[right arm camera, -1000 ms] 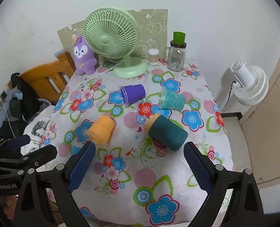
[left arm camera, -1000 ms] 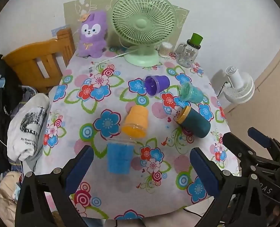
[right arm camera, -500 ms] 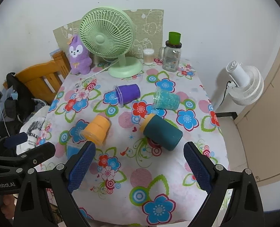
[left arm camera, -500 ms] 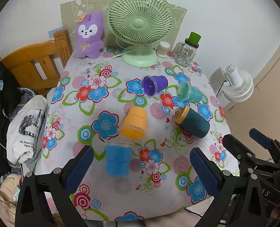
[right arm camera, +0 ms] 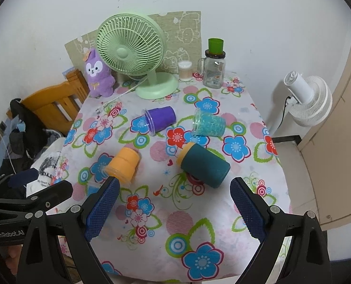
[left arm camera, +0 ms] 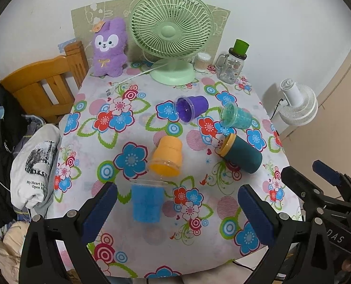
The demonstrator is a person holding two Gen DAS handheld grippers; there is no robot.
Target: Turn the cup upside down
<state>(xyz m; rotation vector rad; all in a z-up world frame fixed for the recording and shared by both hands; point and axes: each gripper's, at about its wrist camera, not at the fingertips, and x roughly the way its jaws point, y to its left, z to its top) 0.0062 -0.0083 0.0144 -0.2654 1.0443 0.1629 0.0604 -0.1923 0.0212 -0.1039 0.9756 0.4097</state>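
Several cups are on the flowered table. A blue cup (left arm camera: pixel 147 202) stands near the front edge, mouth up. An orange cup (left arm camera: pixel 167 155), a purple cup (left arm camera: pixel 192 108), a teal glitter cup (left arm camera: pixel 234 117) and a dark teal cup with a yellow rim (left arm camera: pixel 241 152) lie on their sides. My left gripper (left arm camera: pixel 175 213) is open and empty, held above the front edge, with the blue cup showing between its fingers. My right gripper (right arm camera: pixel 173 209) is open and empty, near the dark teal cup (right arm camera: pixel 205 164) and the orange cup (right arm camera: pixel 123 163).
At the back of the table (right arm camera: pixel 222 255) stand a green desk fan (left arm camera: pixel 171 34), a purple plush toy (left arm camera: pixel 109 47), a glass jar with a green cup on it (left arm camera: pixel 233 65) and a small cotton-swab pot (left arm camera: pixel 201 61). A wooden chair (left arm camera: pixel 45 82) with clothes is left; a white fan (left arm camera: pixel 298 104) is right.
Both grippers have drawn back and up a little, so the table looks smaller in both views. The cups have not moved. Both grippers stay open.
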